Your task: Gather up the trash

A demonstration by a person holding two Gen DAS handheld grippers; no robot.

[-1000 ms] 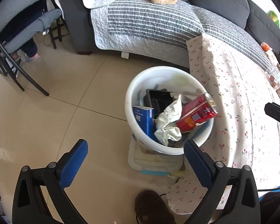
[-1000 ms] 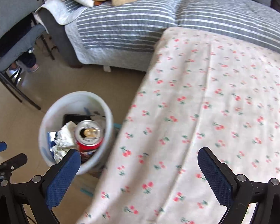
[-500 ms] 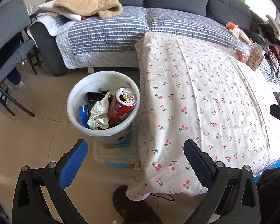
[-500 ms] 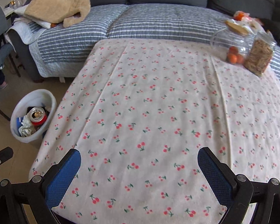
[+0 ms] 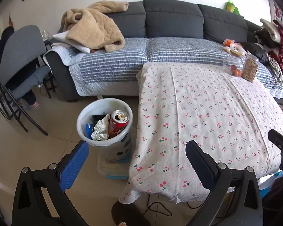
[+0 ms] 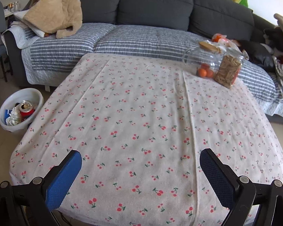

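A: Step? Both jaws spread wide, holding nothing — left gripper (image 5: 135,150), right gripper (image 6: 140,162).
B: Looks like wrap-up. Red drink can (image 5: 118,122) and crumpled white paper (image 5: 100,130) sit in the white plastic bin (image 5: 88,111) just beside the cherry-print tablecloth (image 6: 141,113).
A: Next?
B: Scan for leftovers — I see none. Can's label unreadable.

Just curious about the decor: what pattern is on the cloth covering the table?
Small red cherries on a pale cloth, clearest in the right wrist view.
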